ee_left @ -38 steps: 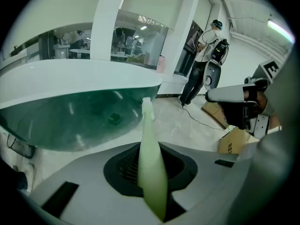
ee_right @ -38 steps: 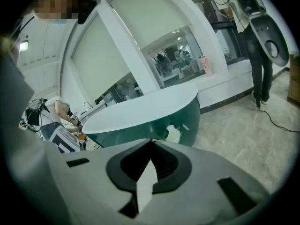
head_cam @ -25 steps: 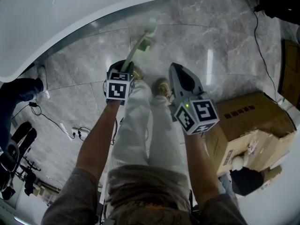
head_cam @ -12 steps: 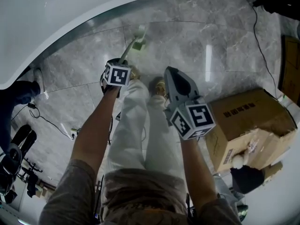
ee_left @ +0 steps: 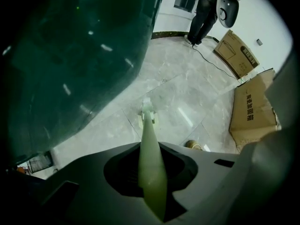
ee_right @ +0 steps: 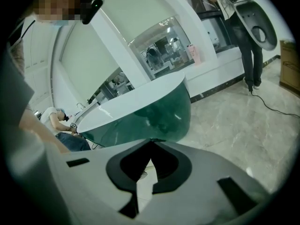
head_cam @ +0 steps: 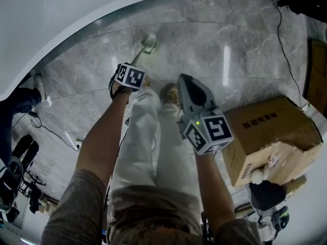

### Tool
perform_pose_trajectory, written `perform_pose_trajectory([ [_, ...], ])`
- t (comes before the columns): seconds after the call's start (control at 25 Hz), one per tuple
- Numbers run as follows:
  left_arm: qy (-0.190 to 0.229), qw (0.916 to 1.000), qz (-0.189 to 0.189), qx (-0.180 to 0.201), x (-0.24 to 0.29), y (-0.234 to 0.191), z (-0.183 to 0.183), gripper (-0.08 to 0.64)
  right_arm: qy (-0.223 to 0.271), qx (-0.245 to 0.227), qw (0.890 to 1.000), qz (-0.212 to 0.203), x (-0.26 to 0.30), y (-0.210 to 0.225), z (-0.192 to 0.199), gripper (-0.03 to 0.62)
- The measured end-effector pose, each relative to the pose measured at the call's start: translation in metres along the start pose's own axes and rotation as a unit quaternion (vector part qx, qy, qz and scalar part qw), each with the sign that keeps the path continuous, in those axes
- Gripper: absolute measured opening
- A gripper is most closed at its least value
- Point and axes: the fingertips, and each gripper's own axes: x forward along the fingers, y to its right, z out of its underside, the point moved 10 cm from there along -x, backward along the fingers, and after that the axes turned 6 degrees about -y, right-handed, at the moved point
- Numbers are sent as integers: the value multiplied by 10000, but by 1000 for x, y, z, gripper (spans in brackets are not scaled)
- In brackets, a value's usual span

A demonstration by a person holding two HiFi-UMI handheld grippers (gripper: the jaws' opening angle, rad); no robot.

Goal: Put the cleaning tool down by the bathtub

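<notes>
The cleaning tool is a pale green long-handled brush (head_cam: 144,49). My left gripper (head_cam: 132,67) is shut on its handle (ee_left: 151,172). The brush head (ee_left: 147,111) points down at the marble floor, close to it; I cannot tell if it touches. The bathtub (head_cam: 46,19) curves across the upper left, white on top; its dark green wall (ee_left: 70,55) rises just left of the brush. My right gripper (head_cam: 185,80) hangs beside the left one over the person's legs, shut with nothing in it (ee_right: 151,139). The bathtub (ee_right: 140,111) lies ahead of it.
A cardboard box (head_cam: 268,137) stands at the right, with more boxes (ee_left: 236,53) farther off. Cables (head_cam: 61,134) trail over the floor at the left. The person's shoes (head_cam: 171,92) are just below the brush. Another person (ee_left: 204,13) stands at the far end.
My left gripper has carried the brush forward and left, nearer the tub, and the brush head has dropped toward the floor. The right gripper has shifted only slightly.
</notes>
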Motion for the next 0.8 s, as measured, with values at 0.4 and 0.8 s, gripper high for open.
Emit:
perform_pose_trajectory([
  [0.4,-498,9979,-202,365,17,1,-22,75,-60,123,9999,-34,13,8,-6,-2],
  [0.8,-935,9942,-264,463,28,2,-27,72,-105,207,9997,-44,13,15,-2,-2],
])
